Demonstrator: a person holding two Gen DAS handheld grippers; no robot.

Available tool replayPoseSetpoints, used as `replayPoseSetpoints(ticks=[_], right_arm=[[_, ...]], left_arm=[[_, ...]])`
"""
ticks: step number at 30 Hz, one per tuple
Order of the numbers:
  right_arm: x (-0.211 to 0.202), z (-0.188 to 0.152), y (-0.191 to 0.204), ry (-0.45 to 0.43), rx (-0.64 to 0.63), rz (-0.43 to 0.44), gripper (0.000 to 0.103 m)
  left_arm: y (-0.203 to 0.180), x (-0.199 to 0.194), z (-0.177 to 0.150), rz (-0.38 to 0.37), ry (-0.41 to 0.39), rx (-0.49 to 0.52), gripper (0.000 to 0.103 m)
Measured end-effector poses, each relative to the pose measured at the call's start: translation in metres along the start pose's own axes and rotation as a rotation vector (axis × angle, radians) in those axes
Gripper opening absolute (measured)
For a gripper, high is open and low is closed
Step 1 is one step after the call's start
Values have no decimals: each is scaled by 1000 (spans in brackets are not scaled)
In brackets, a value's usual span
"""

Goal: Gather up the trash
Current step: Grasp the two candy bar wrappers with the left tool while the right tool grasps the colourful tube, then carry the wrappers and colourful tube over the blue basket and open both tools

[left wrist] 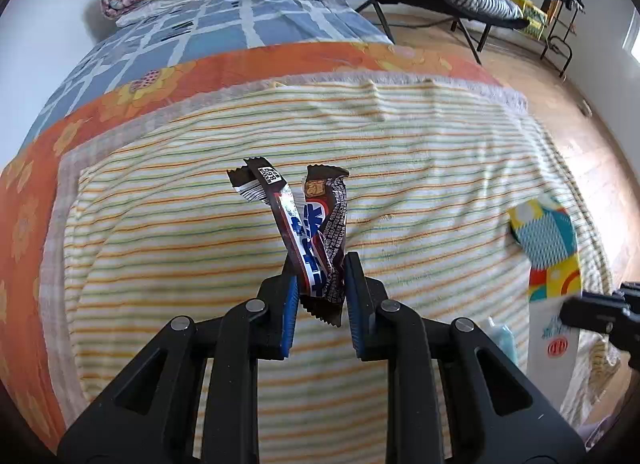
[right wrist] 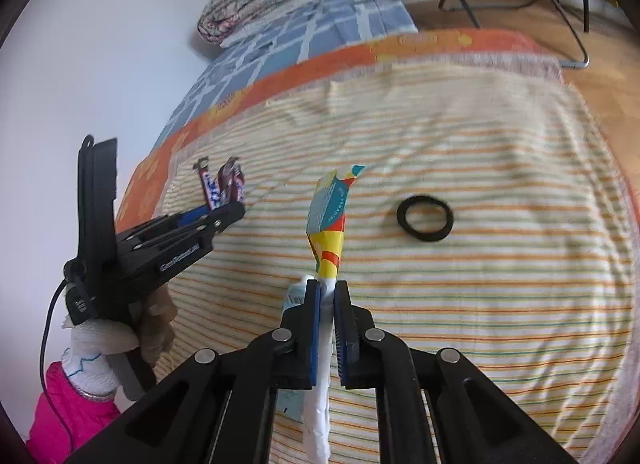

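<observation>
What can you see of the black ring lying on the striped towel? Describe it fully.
The black ring looks like a soft elastic hair band: a thin, slightly uneven, closed oval loop, matte black. It lies flat on the striped towel, which shows through its middle. It lies apart from the colourful wrapper; only the towel touches it.

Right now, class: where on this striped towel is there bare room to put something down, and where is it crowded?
Bare: the striped towel on both sides of the black ring, out to the orange border. Crowded: the near left, where the left gripper pinches the brown wrappers and the right gripper the colourful wrapper.
</observation>
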State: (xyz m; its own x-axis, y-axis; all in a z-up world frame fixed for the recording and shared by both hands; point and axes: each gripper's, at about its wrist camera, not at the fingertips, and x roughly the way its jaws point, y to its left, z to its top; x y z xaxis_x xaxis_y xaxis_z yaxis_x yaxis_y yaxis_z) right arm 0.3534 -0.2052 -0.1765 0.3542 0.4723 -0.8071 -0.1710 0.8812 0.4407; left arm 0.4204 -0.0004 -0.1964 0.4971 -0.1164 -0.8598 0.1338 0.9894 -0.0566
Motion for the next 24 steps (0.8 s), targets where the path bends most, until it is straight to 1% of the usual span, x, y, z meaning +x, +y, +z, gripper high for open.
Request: replayPoseSetpoints(ticks=[4,10,19,24], right_arm=[[-16,1,13,-45,-47,-27,4],[-41,-2,39,-105,-132,-58,4],[-81,-15,63,-157,-176,-58,4],[-102,-27,76,-173,-196,-47,4]], left_arm=[[6,-22,-6,-9,-24,-18,21],[2,-56,-19,-12,-48,4,21],[-12,-119,-49,-55,-99,13,21],[-21,-153,-71,-59,-125,30,21]])
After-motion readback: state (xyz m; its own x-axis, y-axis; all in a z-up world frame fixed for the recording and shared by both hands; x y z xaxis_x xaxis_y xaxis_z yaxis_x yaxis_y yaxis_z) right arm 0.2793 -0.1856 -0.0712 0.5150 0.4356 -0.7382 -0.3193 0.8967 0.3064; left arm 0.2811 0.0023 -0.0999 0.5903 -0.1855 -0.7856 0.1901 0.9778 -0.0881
